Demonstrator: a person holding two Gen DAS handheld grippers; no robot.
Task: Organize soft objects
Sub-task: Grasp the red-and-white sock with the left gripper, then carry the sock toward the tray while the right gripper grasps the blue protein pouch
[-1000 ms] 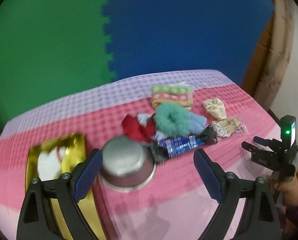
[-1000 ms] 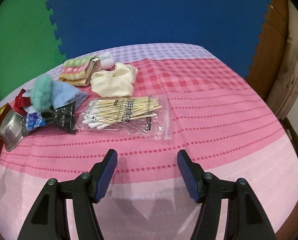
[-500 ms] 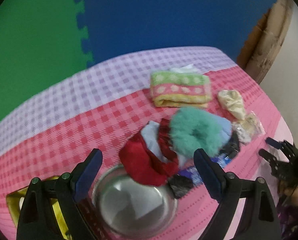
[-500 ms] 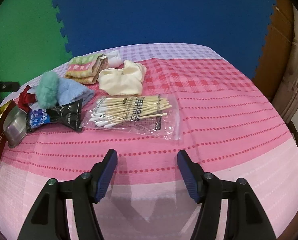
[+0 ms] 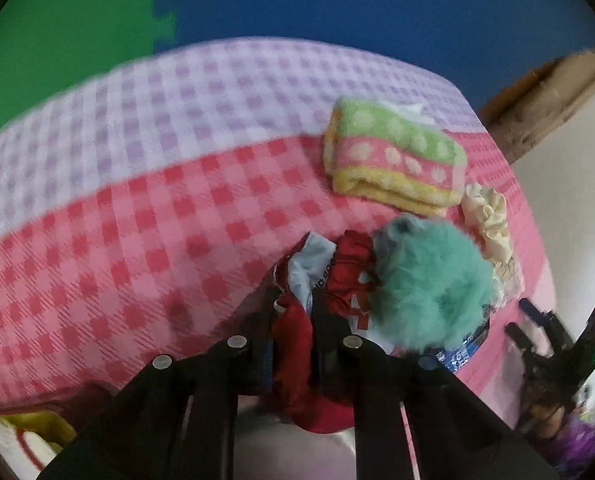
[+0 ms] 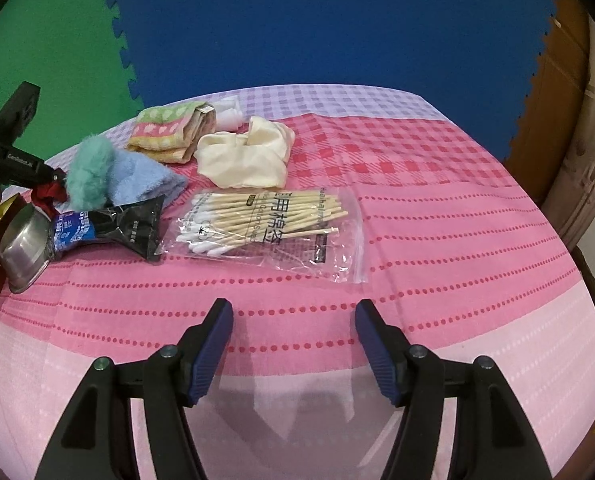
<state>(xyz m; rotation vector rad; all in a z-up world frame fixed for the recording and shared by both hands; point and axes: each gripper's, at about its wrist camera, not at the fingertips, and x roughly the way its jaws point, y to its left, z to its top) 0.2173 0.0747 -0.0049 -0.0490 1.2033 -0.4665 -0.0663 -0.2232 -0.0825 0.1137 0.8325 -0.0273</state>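
Noted a gold box low and to the left of the left hand-held gripper, with something white inside; judged it the likely bin for soft items.

Found the left hand-held gripper just closed, jaws almost together, pinching a fold of the red cloth. Located that cloth, the task's thing in hand, directly between the pads and draped over the steel bowl beneath them.

Called for a slow, straight lift until the cloth hung clear of the bowl. Advised a check that the pale blue-white piece tangled in the red folds, and the teal scrunchie touching them just right of the pads, did not trail along. Judged the red fabric glossy and crumpled, so likely to slip from a shallow pinch.

Recorded the teal scrunchie as a long-piled, fluffy ring. Ahead and to the right lay a folded terry towel in spotted green, pink and yellow bands. Farther right lay a cream scrunchie, smooth and ruffled.

Found the right hand-held gripper wide open and empty above the bare checked desk. Just ahead of its jaws lay a clear, crinkled bag of wooden cotton swabs. Ahead and to its left lay a glossy black-and-blue packet. Judged both stiff goods, not part of the soft sort.
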